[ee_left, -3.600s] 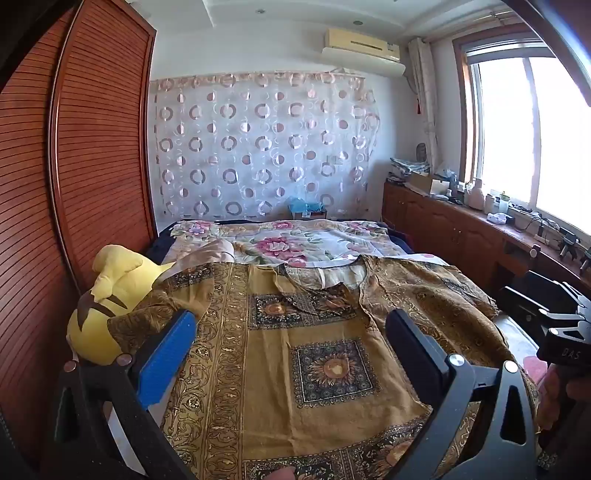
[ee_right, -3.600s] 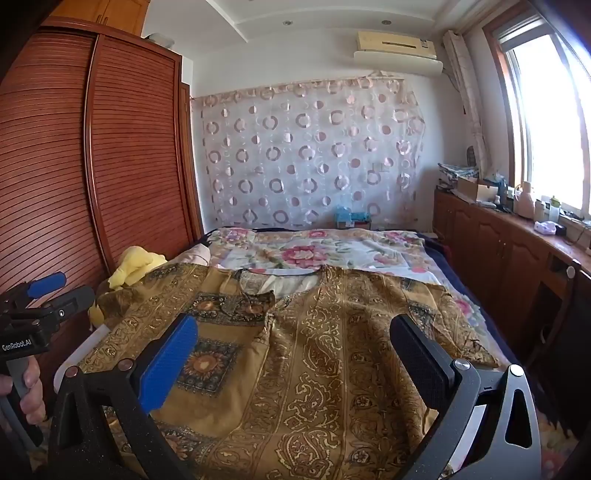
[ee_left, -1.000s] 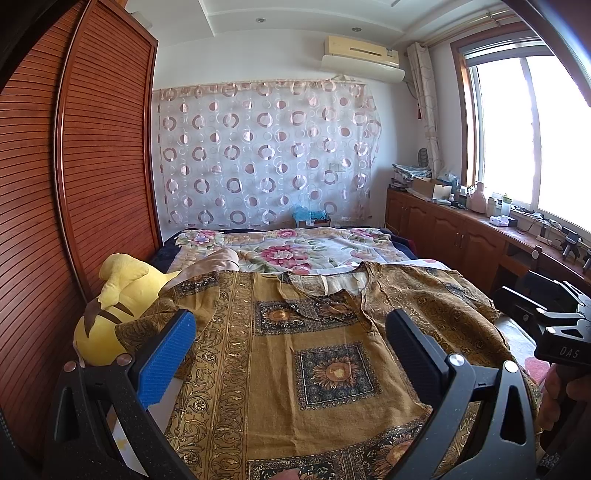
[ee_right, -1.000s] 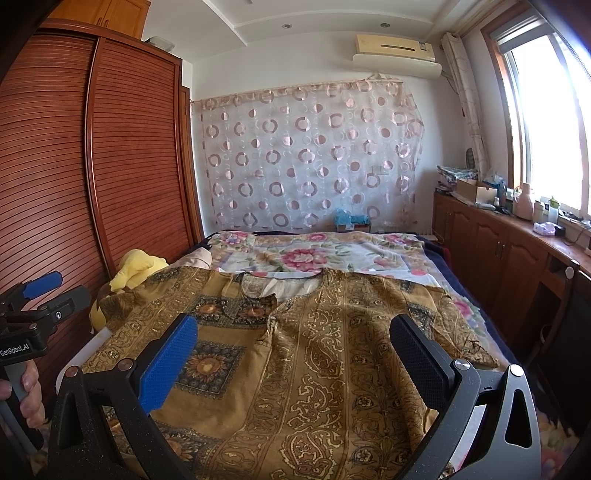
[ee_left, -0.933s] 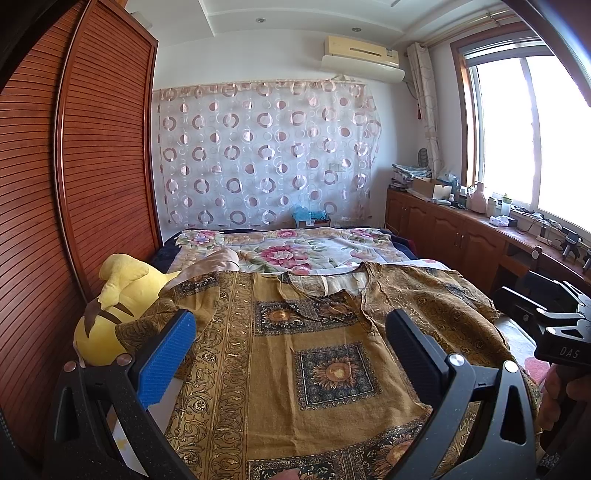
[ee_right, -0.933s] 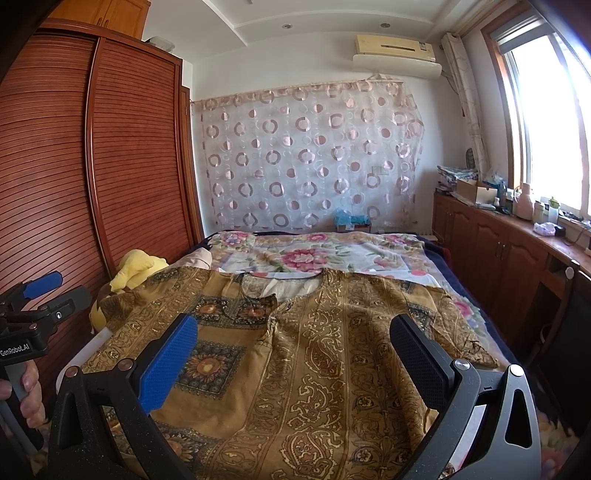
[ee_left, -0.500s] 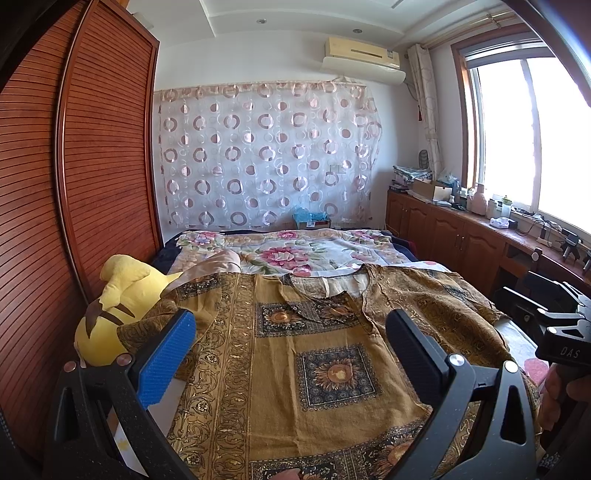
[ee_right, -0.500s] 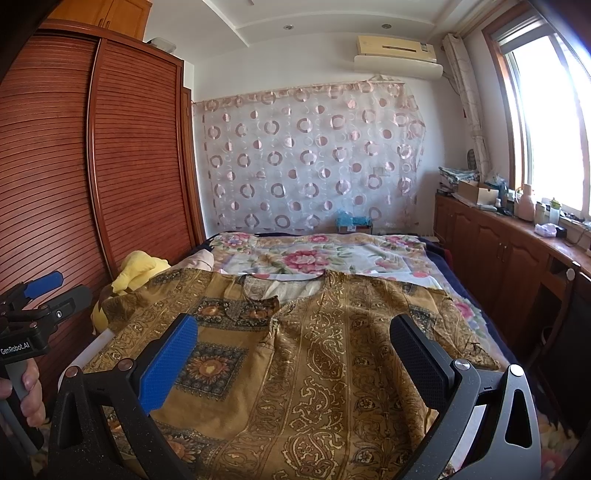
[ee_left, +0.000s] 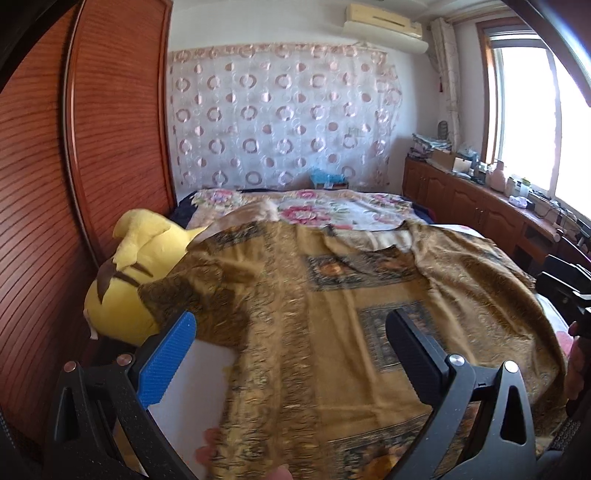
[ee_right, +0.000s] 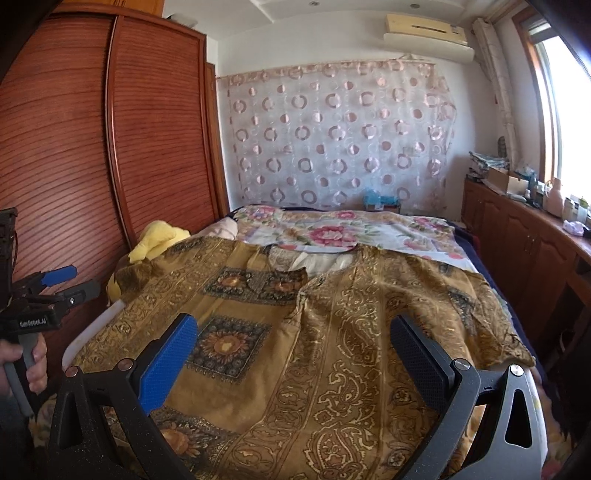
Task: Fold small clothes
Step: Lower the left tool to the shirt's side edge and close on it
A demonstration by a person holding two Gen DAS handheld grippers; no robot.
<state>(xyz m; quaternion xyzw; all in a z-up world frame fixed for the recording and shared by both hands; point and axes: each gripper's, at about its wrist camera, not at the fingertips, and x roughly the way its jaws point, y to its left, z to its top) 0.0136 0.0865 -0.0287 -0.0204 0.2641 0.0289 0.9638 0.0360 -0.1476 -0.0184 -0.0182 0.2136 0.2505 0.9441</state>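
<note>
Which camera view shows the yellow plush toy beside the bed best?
The left wrist view: the yellow plush toy is large, its ears and brown markings clear. The right wrist view shows only a small part behind the gold patterned shirt.

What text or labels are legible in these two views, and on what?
White lettering on the left gripper body, seen from the right wrist view: too blurred to read.
Air conditioner: no legible brand.
Patterned garment: no text, only print.
Items on the sideboard: too small to read.
Nothing else carries readable text.
</note>
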